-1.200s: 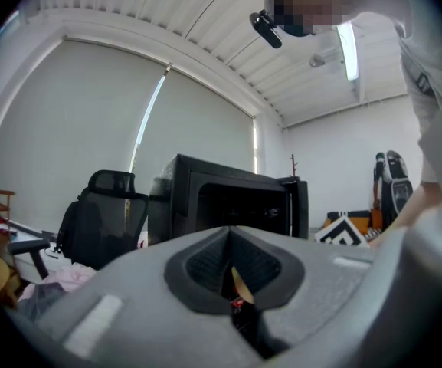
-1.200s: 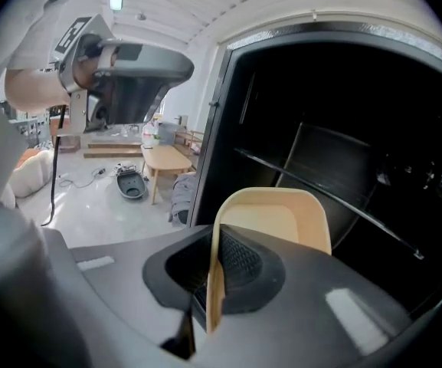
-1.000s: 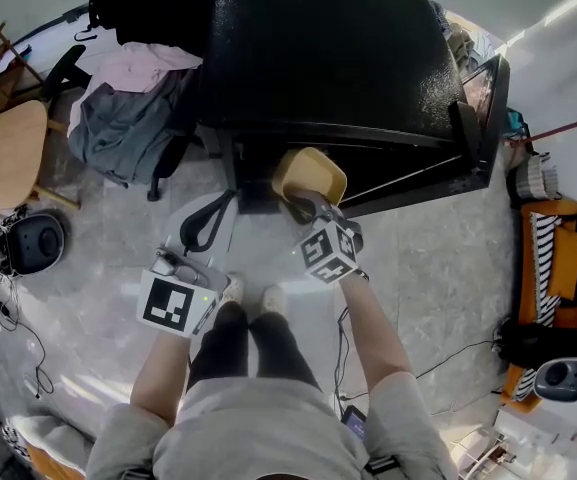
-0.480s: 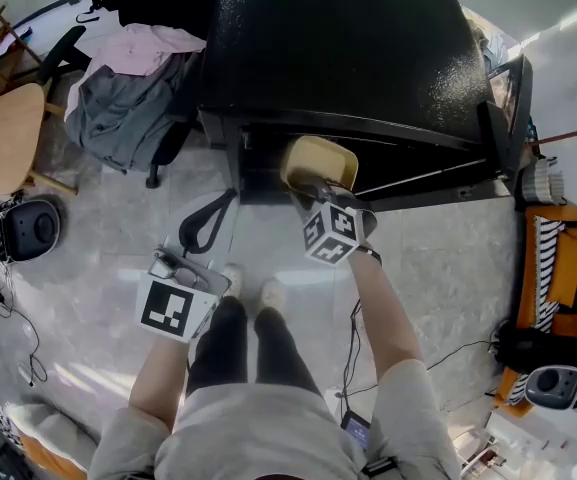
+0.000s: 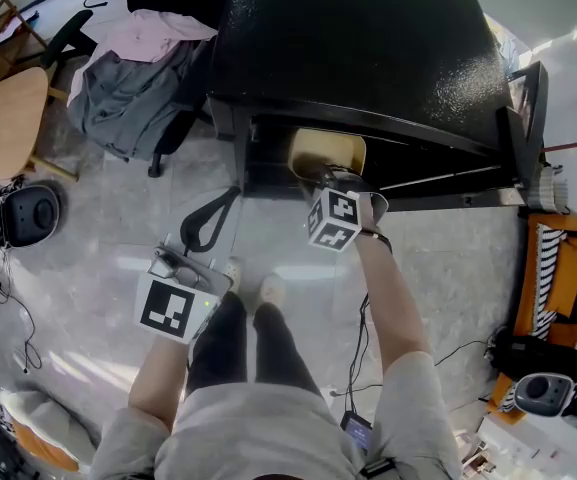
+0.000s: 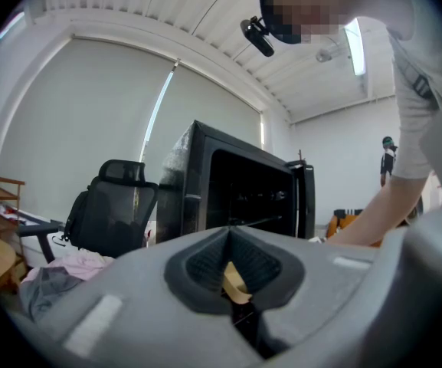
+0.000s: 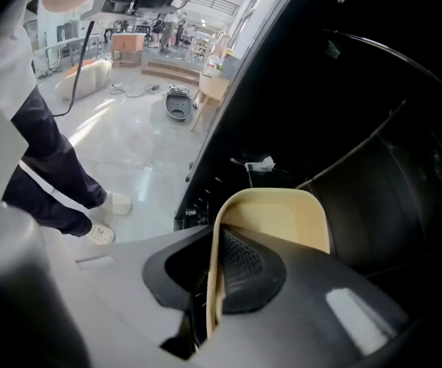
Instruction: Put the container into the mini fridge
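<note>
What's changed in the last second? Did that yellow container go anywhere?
The right gripper carried the container forward, so it is now partly inside the mini fridge's open front. Its fingers are still clamped on the rim. The left gripper stayed low beside the person's leg, holding nothing.

Right gripper (image 5: 326, 175) extended forward, fingers (image 7: 243, 273) clamped (left gripper (image 5: 171, 259) low, closed).
</note>
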